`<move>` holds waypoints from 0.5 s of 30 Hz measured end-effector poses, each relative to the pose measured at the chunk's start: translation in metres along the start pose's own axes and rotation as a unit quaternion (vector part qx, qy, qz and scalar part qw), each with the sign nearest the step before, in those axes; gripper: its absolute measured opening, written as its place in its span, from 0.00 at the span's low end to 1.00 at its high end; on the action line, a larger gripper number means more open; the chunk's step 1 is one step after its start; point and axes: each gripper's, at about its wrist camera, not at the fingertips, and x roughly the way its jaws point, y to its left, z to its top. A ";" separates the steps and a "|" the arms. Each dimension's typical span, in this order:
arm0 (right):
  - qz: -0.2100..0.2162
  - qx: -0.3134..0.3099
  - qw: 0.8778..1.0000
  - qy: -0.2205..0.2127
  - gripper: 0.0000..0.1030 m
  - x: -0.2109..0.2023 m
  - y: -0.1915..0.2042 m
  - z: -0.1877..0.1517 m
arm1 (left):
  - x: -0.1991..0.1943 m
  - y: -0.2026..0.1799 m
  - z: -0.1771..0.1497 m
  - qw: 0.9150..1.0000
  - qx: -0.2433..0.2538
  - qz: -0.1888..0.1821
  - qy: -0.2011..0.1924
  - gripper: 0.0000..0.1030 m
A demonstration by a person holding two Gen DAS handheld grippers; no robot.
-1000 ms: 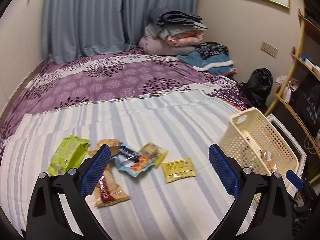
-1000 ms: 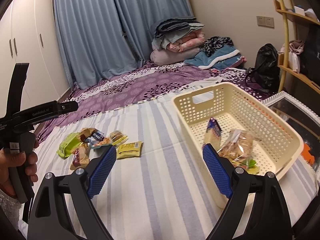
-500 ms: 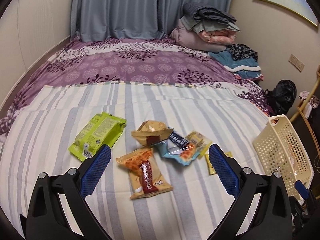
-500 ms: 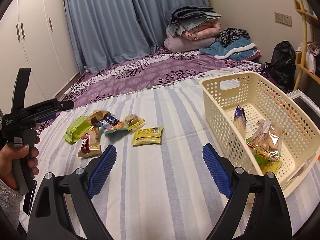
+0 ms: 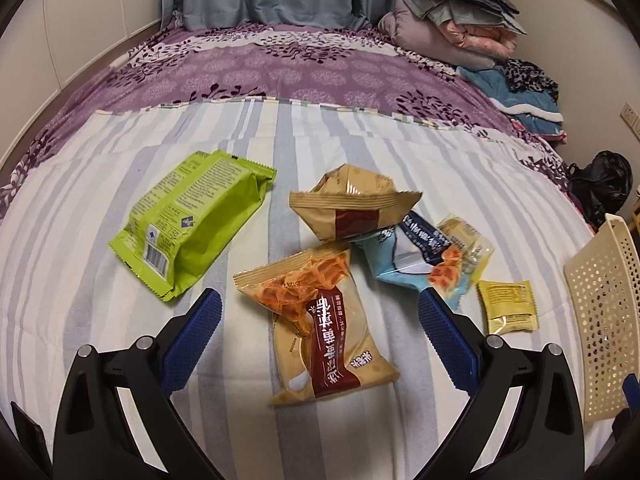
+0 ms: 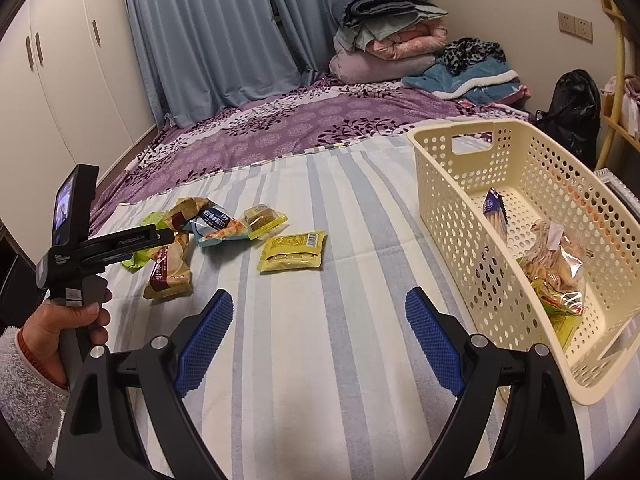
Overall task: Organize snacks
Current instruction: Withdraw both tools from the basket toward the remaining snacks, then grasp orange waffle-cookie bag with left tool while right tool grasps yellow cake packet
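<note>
Several snack packets lie on the striped bedsheet. My left gripper [image 5: 318, 300] stands open just above a tan packet with a dark red label [image 5: 320, 332], which lies between its blue pads without touching them. A green packet [image 5: 188, 224] is to its left, a brown packet [image 5: 352, 204] behind, a blue packet [image 5: 412, 256] and a small yellow packet [image 5: 508, 306] to the right. My right gripper [image 6: 318, 308] is open over bare sheet, the yellow packet [image 6: 292, 252] beyond it. The cream basket [image 6: 452, 216] to its right holds several snacks [image 6: 556, 260].
A hand in a fluffy white sleeve [image 6: 60, 328] holds the left gripper's handle at the left of the right wrist view. Folded bedding [image 5: 452, 28] is piled at the far end of the bed. A black bag [image 6: 576, 108] and a shelf stand past the bed's right side.
My left gripper has dropped and swung left, bringing the snack pile close with the tan packet now between its fingers. My right gripper has shifted slightly left and lower; both stay open.
</note>
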 end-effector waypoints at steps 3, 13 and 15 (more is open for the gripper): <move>0.001 0.000 1.000 0.006 0.85 0.006 -0.001 -0.002 | 0.012 0.002 -0.001 1.000 -0.001 0.008 0.008 0.97; 0.001 0.002 1.000 0.024 0.85 0.028 -0.001 -0.003 | 0.038 0.006 0.000 1.000 -0.005 0.020 0.021 0.97; 0.002 0.002 1.000 0.027 0.85 0.032 -0.001 -0.004 | 0.040 0.005 0.001 1.000 -0.005 0.020 0.020 0.97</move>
